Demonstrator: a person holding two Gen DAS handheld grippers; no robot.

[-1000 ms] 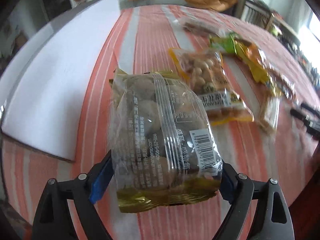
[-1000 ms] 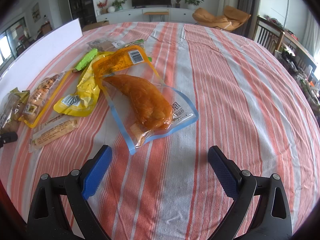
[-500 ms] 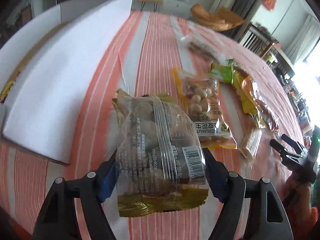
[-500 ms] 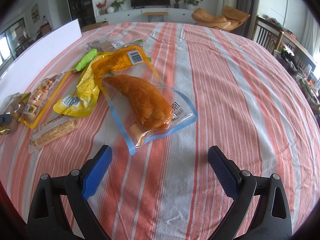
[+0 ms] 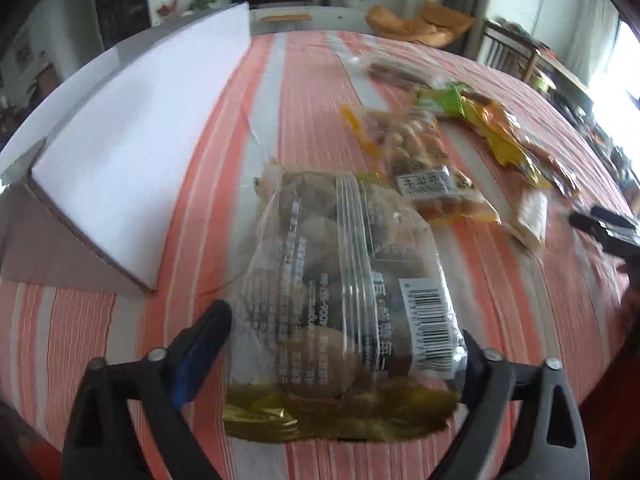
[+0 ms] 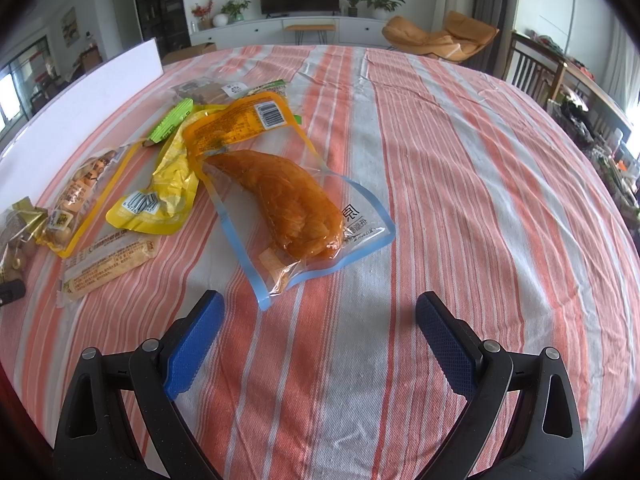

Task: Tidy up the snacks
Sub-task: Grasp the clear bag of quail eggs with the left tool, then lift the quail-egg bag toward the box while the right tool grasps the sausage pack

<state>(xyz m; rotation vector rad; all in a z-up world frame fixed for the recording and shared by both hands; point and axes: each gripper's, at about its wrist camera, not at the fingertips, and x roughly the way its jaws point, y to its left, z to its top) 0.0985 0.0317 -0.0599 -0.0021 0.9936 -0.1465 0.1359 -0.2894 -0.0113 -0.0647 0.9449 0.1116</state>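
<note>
Left wrist: our left gripper (image 5: 344,356) jaws clamp egg bag (image 5: 344,304), raised for carry toward box (image 5: 132,152). Right gripper (image 6: 318,344) jaws wide open, idle near chicken pack (image 6: 288,204).

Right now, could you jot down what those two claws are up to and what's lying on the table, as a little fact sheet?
left claw: closed on a clear bag of round snacks
right claw: open, empty, above the cloth
nearest to right claw: chicken pouch
other snacks: peanut bag, yellow packet
surface: striped tablecloth
beside the snacks: white box

Right gripper (image 6: 316,336) gapes before chicken packet (image 6: 294,204).
</note>
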